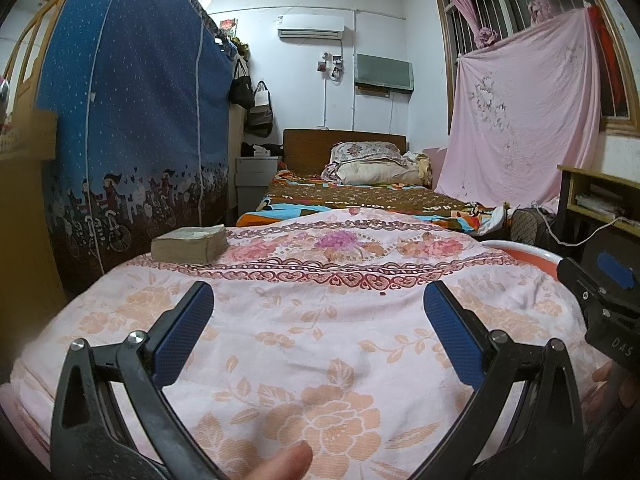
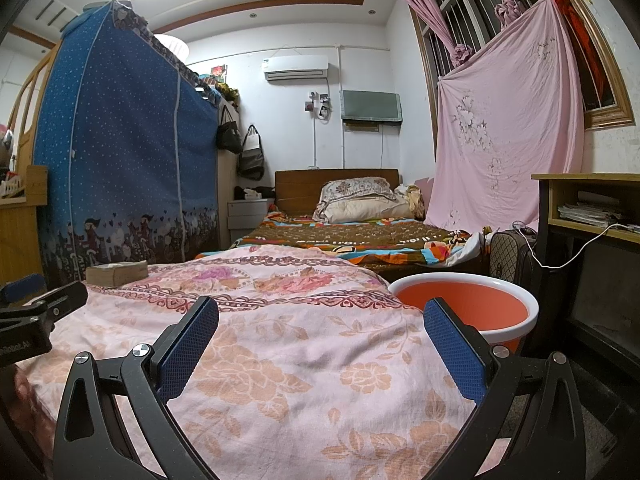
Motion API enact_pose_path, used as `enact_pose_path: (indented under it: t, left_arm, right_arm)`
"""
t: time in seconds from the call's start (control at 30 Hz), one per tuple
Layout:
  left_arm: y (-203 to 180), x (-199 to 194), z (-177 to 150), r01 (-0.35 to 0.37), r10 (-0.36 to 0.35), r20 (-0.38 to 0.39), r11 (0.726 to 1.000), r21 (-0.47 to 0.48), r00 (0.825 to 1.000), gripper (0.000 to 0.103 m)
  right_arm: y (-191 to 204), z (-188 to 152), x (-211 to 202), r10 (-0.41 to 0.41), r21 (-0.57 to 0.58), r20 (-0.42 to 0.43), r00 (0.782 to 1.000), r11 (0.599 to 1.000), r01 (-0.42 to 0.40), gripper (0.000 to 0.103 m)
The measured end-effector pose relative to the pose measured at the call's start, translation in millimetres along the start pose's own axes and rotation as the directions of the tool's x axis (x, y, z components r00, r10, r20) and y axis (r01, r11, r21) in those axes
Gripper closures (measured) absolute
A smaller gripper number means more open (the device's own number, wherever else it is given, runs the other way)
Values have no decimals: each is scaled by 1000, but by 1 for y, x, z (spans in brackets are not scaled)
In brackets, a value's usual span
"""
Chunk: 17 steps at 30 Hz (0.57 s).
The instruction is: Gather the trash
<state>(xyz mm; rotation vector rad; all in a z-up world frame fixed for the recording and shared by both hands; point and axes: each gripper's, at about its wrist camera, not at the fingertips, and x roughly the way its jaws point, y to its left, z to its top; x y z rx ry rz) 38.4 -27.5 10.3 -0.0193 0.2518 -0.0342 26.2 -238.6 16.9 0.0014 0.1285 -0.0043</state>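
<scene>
Pink floral bedcover (image 1: pixel 320 360) shows no clear trash, only a papery block (image 1: pixel 190 245) at its far left, likely light and stiff, best pinched across its sides; left gripper (image 1: pixel 319 334) and right gripper (image 2: pixel 321 346) hover spread and empty, orange bucket (image 2: pixel 520 300) just right of the bed.

Pink floral bedspread (image 1: pixel 320 360) covers the near bed, with a thick old book (image 1: pixel 190 244) lying flat near its far left corner. Beyond is a second bed (image 2: pixel 360 236) with a brown patterned blanket and stacked pillows (image 2: pixel 360 200). Blue fabric wardrobe (image 1: pixel 132 112) on the left, pink sheet (image 2: pixel 508 120) hung over the window, AC unit (image 1: pixel 311 26) on the back wall.
</scene>
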Motion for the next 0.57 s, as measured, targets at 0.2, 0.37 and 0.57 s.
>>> enact_pose_path:
  t: [0.2,0.37,0.57]
  left_arm:
    - [-6,-3,-1,-13,12,14,999,41,1000,11]
    - [-4,-3,-1,-24,23,24,999,47,999,11]
    - [-2,-2,0,-25,24,25,999,42,999,11]
  right_arm:
    - [2,-3,0,0,-1,-4,1000,1000,0,0]
    - [2,-3,0,0,-1,-4,1000,1000,0,0]
    - [2,-3,0,0,-1,-5,1000,1000,0,0]
